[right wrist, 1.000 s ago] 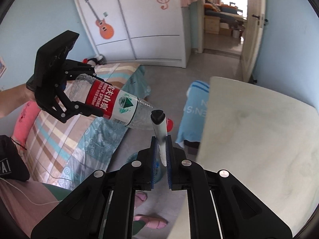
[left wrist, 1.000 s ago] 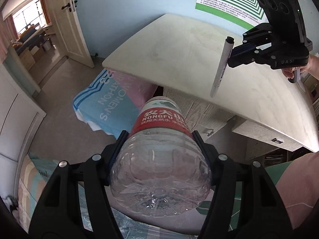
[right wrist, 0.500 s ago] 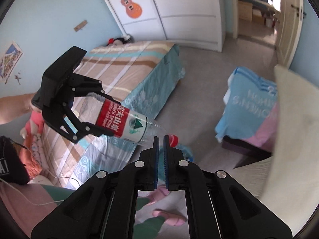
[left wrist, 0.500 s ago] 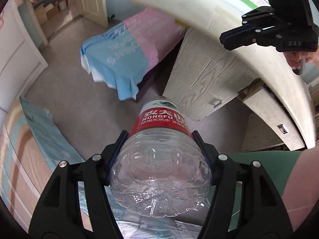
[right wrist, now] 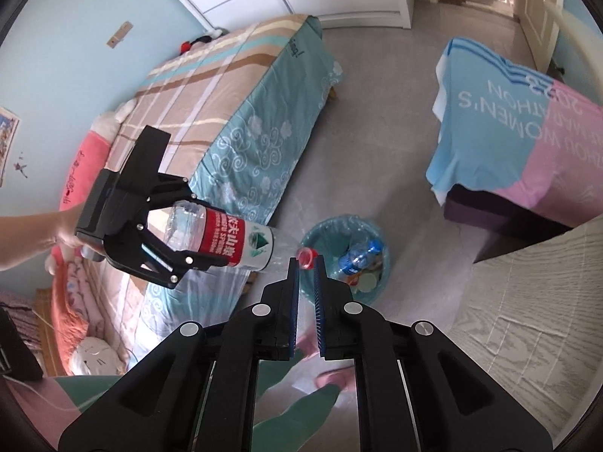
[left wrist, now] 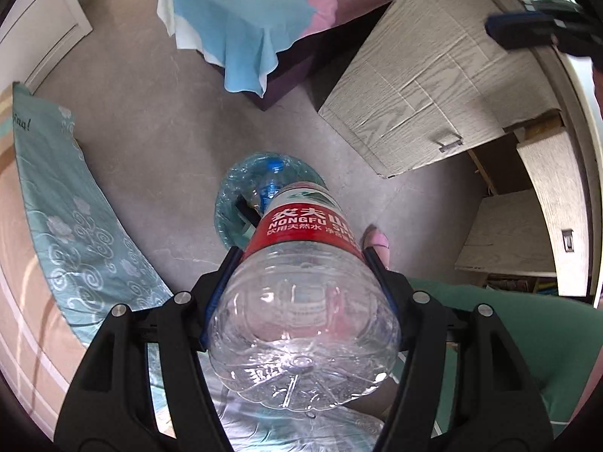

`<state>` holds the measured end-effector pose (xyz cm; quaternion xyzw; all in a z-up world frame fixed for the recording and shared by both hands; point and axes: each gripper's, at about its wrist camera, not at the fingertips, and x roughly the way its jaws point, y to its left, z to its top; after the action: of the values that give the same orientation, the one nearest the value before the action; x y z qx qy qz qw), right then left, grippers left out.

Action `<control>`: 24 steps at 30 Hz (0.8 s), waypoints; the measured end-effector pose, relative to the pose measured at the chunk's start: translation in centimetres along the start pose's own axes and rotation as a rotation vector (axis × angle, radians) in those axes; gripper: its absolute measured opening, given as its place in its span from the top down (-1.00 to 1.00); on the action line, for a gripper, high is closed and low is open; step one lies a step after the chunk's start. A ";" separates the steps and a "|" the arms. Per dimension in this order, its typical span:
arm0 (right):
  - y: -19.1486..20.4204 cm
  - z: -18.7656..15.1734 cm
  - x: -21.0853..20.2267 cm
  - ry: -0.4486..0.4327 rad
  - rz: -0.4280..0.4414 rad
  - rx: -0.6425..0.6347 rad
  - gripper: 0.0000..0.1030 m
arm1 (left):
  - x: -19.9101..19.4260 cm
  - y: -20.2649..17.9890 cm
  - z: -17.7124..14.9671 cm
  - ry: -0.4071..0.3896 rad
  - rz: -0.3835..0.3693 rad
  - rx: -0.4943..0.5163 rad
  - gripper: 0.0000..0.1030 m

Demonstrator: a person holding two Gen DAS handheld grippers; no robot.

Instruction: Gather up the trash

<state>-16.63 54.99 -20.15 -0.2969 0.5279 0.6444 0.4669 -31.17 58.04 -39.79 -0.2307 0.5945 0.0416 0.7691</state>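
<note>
My left gripper (left wrist: pixel 301 252) is shut on a clear plastic water bottle (left wrist: pixel 301 301) with a red label. It grips the bottle's lower body, with the neck pointing down at a blue-lined trash bin (left wrist: pixel 226 203) on the floor. The right wrist view shows the same left gripper (right wrist: pixel 207 229) holding the bottle (right wrist: pixel 233 241) tilted, its red cap (right wrist: pixel 306 255) beside the bin (right wrist: pixel 328 226). Inside the bin lies a blue-capped bottle (right wrist: pixel 361 252) among other trash. My right gripper (right wrist: pixel 307 263) is shut to a narrow slit, nothing in it, above the bin's near rim.
A bed (right wrist: pixel 226 113) with a teal and striped cover runs along the left. A low bench under a blue and pink cloth (right wrist: pixel 508 132) stands beyond the bin. The wood-grain desk cabinet (left wrist: pixel 414 86) is on the right. A person's pink slipper (left wrist: pixel 375 241) rests near the bin.
Both grippers sank and tipped downward, bringing the bin into view. The white pen held in the right gripper a second ago is gone from it. The bottle stays gripped.
</note>
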 end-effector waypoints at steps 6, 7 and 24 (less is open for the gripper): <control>-0.8 -0.7 3.4 0.035 0.018 0.028 0.54 | 3.4 0.2 0.3 0.037 -0.002 0.003 -0.19; -0.9 -0.7 3.8 0.037 0.025 0.035 0.53 | 3.8 0.1 0.4 0.043 0.001 0.009 -0.19; -2.5 -1.9 6.2 0.074 0.011 0.119 -0.47 | 7.2 0.7 1.2 0.141 0.042 -0.033 -0.85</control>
<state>-17.01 55.00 -27.11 -0.2894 0.5839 0.6029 0.4602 -28.24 57.67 -46.54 -0.2333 0.6512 0.0513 0.7203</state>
